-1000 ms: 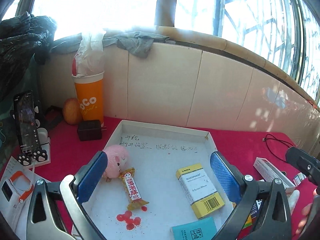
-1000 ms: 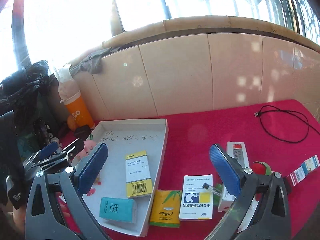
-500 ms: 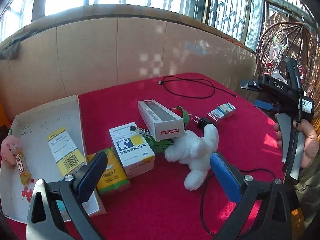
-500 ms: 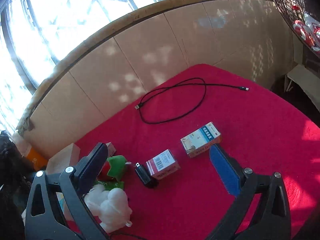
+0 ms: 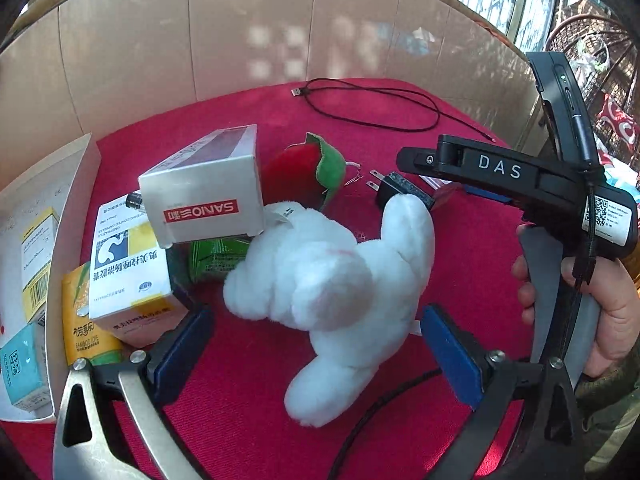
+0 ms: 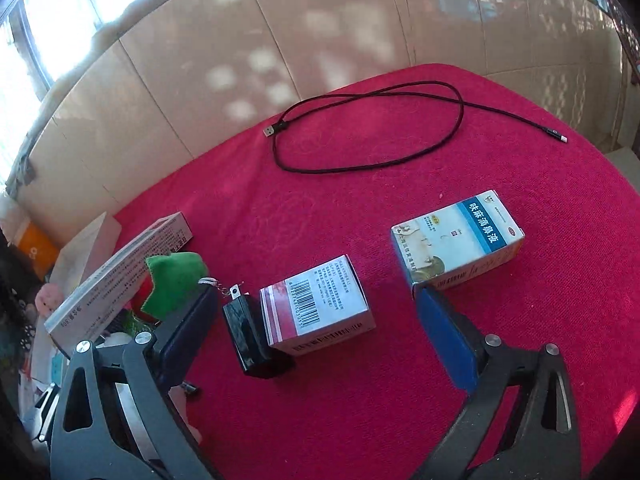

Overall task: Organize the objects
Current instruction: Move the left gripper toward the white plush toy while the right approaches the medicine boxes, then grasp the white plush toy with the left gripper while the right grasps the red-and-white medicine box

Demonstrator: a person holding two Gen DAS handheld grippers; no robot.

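My left gripper (image 5: pixel 316 344) is open, its blue pads either side of a white plush rabbit (image 5: pixel 336 280) lying on the red cloth (image 5: pixel 400 136). My right gripper (image 6: pixel 316 320) is open above a red-and-white barcode box (image 6: pixel 316 304) and a black plug adapter (image 6: pixel 248 332), which lie between its pads. A blue-and-white medicine box (image 6: pixel 456 240) lies just beyond the right pad. The right gripper body, marked DAS, shows in the left wrist view (image 5: pixel 520 176).
A white tray (image 5: pixel 52 280) at the left holds a yellow box and a teal box. A Sanofi box (image 5: pixel 204 192), a blue-yellow medicine box (image 5: pixel 128 264), a red-green plush (image 5: pixel 304 172) and a black USB cable (image 6: pixel 368 128) lie on the cloth. A tiled wall stands behind.
Both grippers swung right from the tray. The left one has dropped close over the white rabbit. The right one has dropped close over the barcode box and plug adapter.
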